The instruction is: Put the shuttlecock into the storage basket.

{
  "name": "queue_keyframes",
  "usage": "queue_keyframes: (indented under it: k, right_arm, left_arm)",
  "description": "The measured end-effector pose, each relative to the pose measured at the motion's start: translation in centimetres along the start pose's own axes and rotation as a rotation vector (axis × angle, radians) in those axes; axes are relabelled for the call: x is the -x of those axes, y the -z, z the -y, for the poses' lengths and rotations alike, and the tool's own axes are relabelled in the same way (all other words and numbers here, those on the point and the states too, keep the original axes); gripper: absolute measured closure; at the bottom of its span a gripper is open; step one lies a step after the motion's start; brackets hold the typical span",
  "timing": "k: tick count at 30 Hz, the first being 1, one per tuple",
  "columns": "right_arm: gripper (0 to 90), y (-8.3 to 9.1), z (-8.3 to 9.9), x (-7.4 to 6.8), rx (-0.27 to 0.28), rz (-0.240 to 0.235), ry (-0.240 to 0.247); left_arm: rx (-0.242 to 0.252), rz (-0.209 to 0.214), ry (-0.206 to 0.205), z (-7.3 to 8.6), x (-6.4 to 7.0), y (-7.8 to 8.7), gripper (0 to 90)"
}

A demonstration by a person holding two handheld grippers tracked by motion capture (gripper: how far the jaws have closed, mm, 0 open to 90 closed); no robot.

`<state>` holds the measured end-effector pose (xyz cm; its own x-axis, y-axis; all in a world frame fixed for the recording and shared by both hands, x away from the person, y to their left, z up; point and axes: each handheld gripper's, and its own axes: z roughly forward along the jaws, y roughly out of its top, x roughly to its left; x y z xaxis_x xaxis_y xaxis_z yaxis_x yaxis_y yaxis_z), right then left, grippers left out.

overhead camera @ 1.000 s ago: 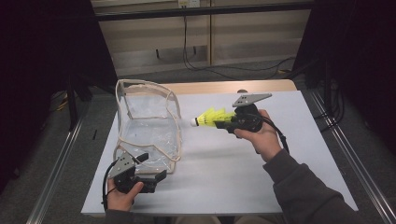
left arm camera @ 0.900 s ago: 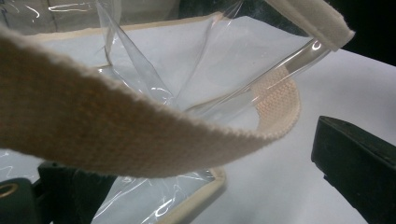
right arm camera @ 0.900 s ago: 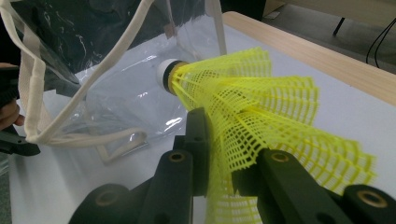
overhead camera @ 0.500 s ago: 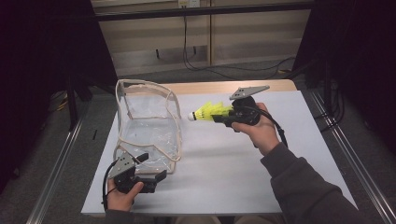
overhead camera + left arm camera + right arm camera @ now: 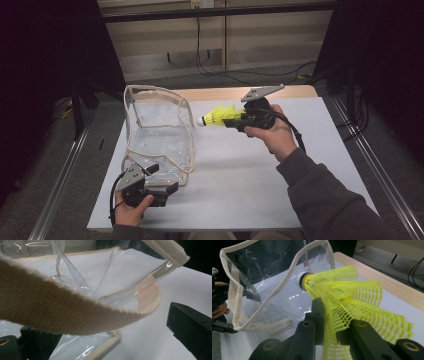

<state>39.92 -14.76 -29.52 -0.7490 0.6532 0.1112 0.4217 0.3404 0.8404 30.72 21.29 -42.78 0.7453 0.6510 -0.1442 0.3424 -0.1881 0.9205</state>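
A clear plastic bag (image 5: 159, 132) with cream fabric trim stands upright on the left of the white table top (image 5: 250, 190), its mouth facing right. My right gripper (image 5: 236, 119) hovers just right of that mouth, shut on the skirt of a yellow shuttlecock (image 5: 220, 116) whose white cork points at the bag. In the right gripper view the shuttlecock (image 5: 352, 295) sits between the jaws of the right gripper (image 5: 332, 322), with the bag (image 5: 274, 290) beyond. My left gripper (image 5: 160, 180) stands open at the bag's near corner, the cream handle strap (image 5: 62, 312) lying across the gap between its jaws.
A bare wooden strip (image 5: 220, 93) runs along the table's far edge. Metal rails (image 5: 370, 165) flank both sides of the table. Cables (image 5: 215, 70) lie on the floor behind. The white surface reaches right and forward of the bag.
My right gripper has carried the shuttlecock a little left and farther away, closer to the bag's mouth. The left gripper and the bag have stayed put.
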Motion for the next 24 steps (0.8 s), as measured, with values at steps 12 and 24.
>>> queue_keyframes:
  k: [12,24]
  right_arm:
    - [79.4,0.1,-1.9,-0.4,0.007,-0.011,0.008]
    - [79.4,0.1,-3.2,-0.8,0.008,-0.013,0.026]
  left_arm:
    - [0.000,0.000,0.001,0.0,0.0,0.0,3.1]
    - [0.002,0.002,0.002,0.0,0.0,0.0,3.1]
